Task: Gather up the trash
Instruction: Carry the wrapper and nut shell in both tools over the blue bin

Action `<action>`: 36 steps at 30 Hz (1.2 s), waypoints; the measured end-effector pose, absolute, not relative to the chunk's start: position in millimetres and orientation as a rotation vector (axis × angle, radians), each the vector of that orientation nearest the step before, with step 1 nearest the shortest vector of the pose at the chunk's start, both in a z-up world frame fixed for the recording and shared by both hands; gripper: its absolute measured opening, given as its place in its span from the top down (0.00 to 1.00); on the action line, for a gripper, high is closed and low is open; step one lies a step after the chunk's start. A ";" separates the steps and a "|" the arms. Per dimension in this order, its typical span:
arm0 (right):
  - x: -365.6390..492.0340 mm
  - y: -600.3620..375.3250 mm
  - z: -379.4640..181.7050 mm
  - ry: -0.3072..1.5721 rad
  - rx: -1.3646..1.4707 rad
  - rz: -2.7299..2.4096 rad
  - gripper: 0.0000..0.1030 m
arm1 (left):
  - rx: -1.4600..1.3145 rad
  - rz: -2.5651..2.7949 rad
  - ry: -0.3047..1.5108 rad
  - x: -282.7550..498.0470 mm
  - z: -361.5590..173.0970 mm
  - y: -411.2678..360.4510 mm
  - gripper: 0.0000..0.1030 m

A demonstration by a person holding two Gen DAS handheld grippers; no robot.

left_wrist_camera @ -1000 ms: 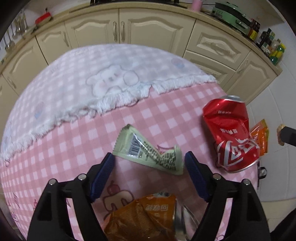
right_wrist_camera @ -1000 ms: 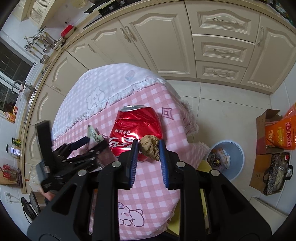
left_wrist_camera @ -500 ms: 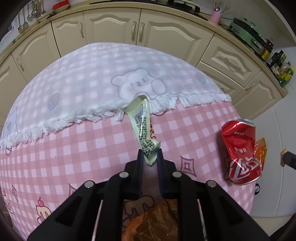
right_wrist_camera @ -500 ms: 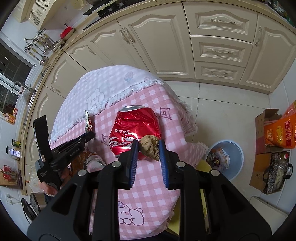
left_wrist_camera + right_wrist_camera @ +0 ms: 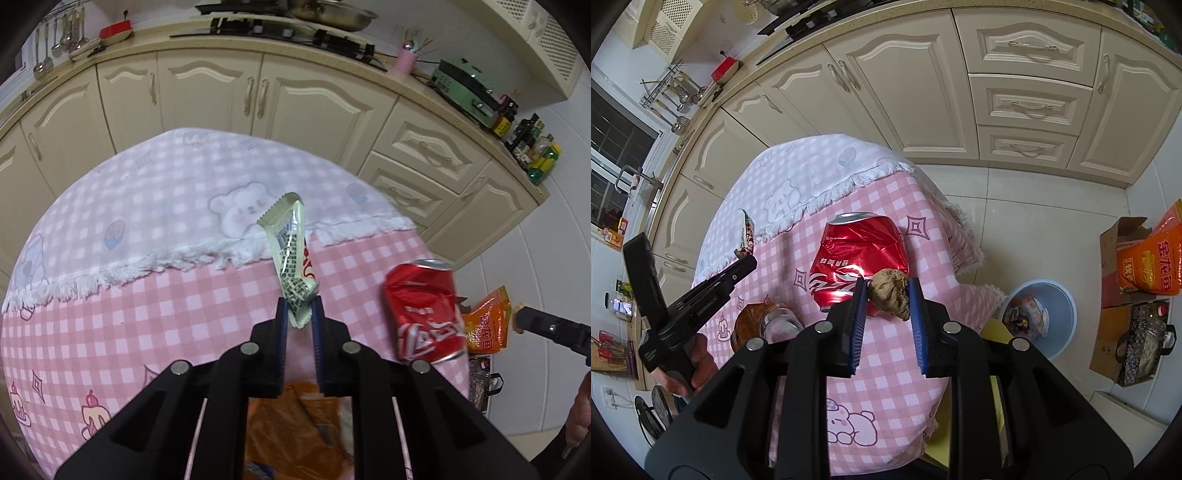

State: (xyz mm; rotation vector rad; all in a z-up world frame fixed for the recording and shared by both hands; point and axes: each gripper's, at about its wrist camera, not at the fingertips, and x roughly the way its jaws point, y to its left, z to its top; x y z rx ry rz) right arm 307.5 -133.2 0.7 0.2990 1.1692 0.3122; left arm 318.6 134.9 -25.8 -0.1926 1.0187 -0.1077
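Note:
My left gripper (image 5: 298, 314) is shut on the lower end of a pale green snack wrapper (image 5: 290, 254) and holds it upright above the pink checked tablecloth (image 5: 147, 310). The wrapper also shows in the right wrist view (image 5: 746, 234). My right gripper (image 5: 888, 295) is shut on a brown crumpled lump of trash (image 5: 890, 295), held above the table's right side. A crushed red cola can (image 5: 424, 314) lies on the cloth at the right; it also shows in the right wrist view (image 5: 860, 254). A blue waste bin (image 5: 1039, 317) with trash in it stands on the floor right of the table.
An orange snack bag (image 5: 291, 424) and a glass jar (image 5: 779, 325) lie near the table's front. A white fringed bear cloth (image 5: 166, 206) covers the far half. Cream cabinets (image 5: 960, 92) stand behind. A cardboard box and orange bag (image 5: 1145, 266) stand on the floor right.
My left gripper closed on the green wrapper and lifted it off the cloth, so it now stands upright. The right gripper stayed still, holding the brown lump.

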 end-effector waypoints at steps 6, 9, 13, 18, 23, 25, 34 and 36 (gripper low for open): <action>300.6 -158.0 1.8 1.153 0.324 0.287 0.78 | -0.145 -0.191 0.984 312.7 -7.6 91.1 0.88; 296.0 -179.7 0.1 1.145 0.347 0.263 0.78 | -0.117 -0.243 0.980 309.4 -2.0 61.8 0.88; 287.7 -215.6 -6.4 1.139 0.387 0.219 0.78 | -0.075 -0.312 0.982 305.3 1.7 18.2 0.88; 273.2 -266.5 -21.7 1.139 0.449 0.151 0.78 | -0.013 -0.397 1.013 300.3 -6.4 -45.1 0.88; 258.0 -315.2 -40.5 1.156 0.506 0.077 0.78 | 0.041 -0.484 1.063 294.1 -23.7 -112.3 0.88; 250.0 -336.3 -48.6 1.165 0.524 0.039 0.78 | 0.056 -0.515 1.083 292.2 -32.3 -134.0 0.88; 230.1 -398.2 -81.3 1.211 0.587 -0.063 0.78 | 0.120 -0.609 1.172 289.2 -69.1 -212.5 0.88; 227.9 -407.1 -89.5 1.224 0.597 -0.075 0.78 | 0.134 -0.617 1.196 290.7 -78.4 -223.3 0.88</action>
